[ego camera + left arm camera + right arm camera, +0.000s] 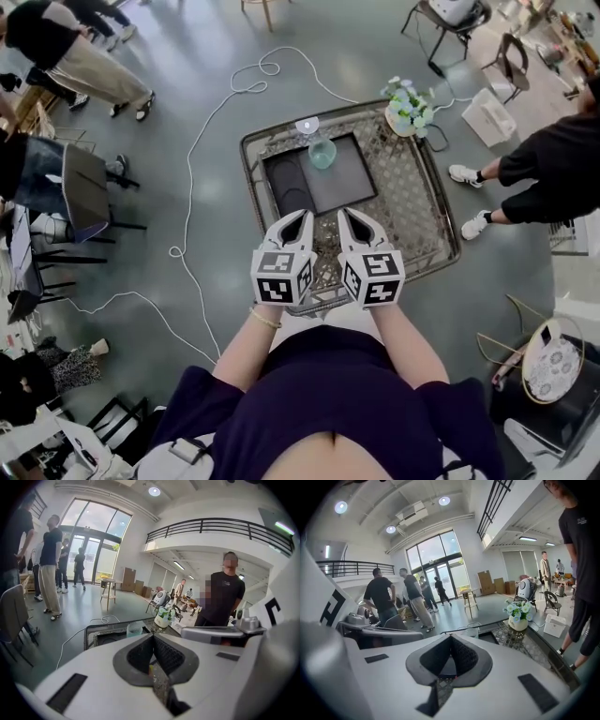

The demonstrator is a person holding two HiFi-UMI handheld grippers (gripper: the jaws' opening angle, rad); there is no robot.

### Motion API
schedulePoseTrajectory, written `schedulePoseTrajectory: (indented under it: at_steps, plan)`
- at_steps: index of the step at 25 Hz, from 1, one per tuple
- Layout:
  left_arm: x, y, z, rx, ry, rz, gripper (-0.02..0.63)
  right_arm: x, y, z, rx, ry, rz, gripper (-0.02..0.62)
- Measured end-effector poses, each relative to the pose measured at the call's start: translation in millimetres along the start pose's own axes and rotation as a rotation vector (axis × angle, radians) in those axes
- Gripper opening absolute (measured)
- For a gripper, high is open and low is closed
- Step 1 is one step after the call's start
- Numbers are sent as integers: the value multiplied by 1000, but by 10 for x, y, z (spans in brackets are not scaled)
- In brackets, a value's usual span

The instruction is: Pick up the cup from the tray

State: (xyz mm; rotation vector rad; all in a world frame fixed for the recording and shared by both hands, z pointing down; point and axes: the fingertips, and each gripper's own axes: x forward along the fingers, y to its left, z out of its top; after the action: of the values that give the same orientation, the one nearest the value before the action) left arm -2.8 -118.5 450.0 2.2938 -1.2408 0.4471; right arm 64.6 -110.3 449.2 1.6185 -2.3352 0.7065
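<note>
A clear glass cup stands at the far edge of a dark tray on a low patterned table. My left gripper and right gripper hover side by side over the table's near part, just short of the tray. Both are shut with nothing between their jaws. From the left gripper view the cup shows beyond the shut left gripper. Seen from the right gripper view, the cup stands just past the shut right gripper.
A pot of flowers sits on the table's far right corner. A white cable loops over the floor at the left. A person's shoes are close to the table's right side. Chairs and other people stand around.
</note>
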Motion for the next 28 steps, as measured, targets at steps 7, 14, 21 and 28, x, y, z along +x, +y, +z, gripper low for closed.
schedulePoseTrajectory:
  at_steps: [7, 14, 21, 28]
  plan:
    - [337, 92, 1, -33, 12, 38, 9, 335, -284, -60, -19, 56, 9, 11]
    - [616, 335, -116, -70, 44, 89, 9, 965, -569, -240, -34, 132, 13, 12]
    - [799, 552, -276, -114, 85, 118, 9, 1616, -711, -528, -37, 233, 29, 145]
    - [945, 699, -364, -126, 107, 119, 9, 2177, -904, -848, -60, 285, 32, 284]
